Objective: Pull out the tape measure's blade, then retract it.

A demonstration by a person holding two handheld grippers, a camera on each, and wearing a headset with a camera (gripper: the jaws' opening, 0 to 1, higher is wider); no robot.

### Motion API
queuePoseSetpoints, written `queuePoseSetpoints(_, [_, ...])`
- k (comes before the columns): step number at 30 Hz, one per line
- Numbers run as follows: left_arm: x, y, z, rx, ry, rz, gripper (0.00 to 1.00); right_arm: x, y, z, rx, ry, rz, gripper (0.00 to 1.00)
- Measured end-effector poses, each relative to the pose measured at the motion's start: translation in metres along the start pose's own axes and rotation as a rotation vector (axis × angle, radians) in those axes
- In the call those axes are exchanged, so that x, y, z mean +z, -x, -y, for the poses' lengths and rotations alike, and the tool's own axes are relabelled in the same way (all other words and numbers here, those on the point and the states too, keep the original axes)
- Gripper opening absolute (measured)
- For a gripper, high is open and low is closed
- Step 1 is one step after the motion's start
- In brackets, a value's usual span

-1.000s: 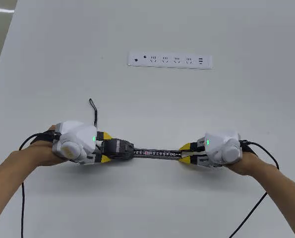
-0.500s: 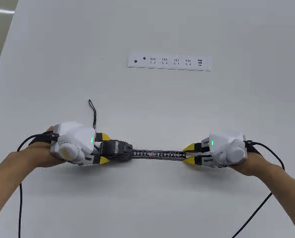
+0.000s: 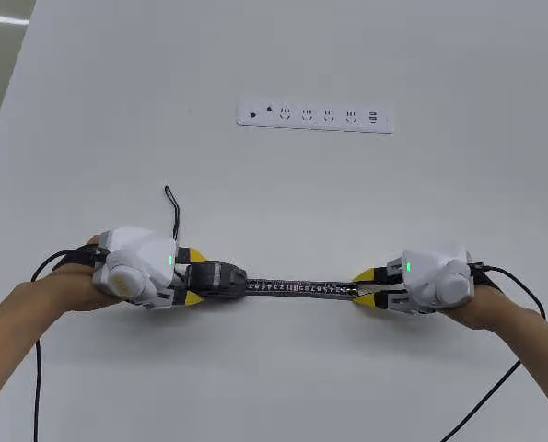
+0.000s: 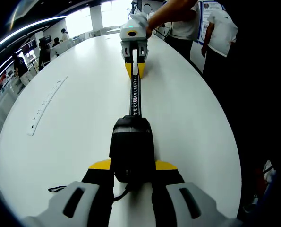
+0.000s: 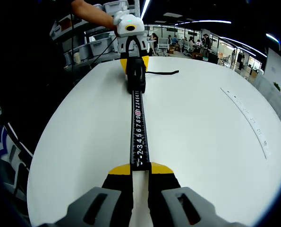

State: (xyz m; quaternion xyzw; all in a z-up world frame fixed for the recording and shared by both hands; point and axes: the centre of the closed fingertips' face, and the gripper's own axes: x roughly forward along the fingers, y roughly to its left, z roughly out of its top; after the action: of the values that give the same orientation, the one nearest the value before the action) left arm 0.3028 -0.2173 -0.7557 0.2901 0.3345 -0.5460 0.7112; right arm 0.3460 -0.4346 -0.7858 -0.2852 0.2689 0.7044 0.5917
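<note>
- My left gripper (image 3: 196,275) has its jaws narrow, clamped on both sides of the black tape measure case (image 3: 220,278), which sits on the white table (image 3: 255,184), near side, left of centre.
- My right gripper (image 3: 362,287) is pinched tight on the tip of the blade (image 3: 299,288). The blade runs straight and flat between the two grippers, numbers up, only partly out.
- Risk: the tip slips out of the right jaws while taut. It is thin metal with a small bite, so the blade would likely whip back into the case.
- Risk: an off-axis pull twists the case in the left jaws, and the blade may kink or roll on edge.
- Risk on retract: if I release instead of walking the tip back, the hook slams the case mouth.
- The black wrist strap (image 3: 173,204) loops on the table beside the left gripper, clear of the blade. The power strip (image 3: 315,116) is well apart, farther back.
- Containers: the case is the only one in play, and I judge the rest of the blade is coiled inside. There are grey bins (image 5: 101,46) on shelves behind, in the right gripper view, and their contents are too far to tell.
</note>
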Motion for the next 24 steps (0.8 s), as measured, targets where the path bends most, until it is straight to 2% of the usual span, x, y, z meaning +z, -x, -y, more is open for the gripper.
queuePoseSetpoints(24, [0.001,-0.001,-0.001,-0.003,-0.001,-0.003,0.26,-0.017,0.016,0.002,-0.001,-0.004,-0.012,0.07])
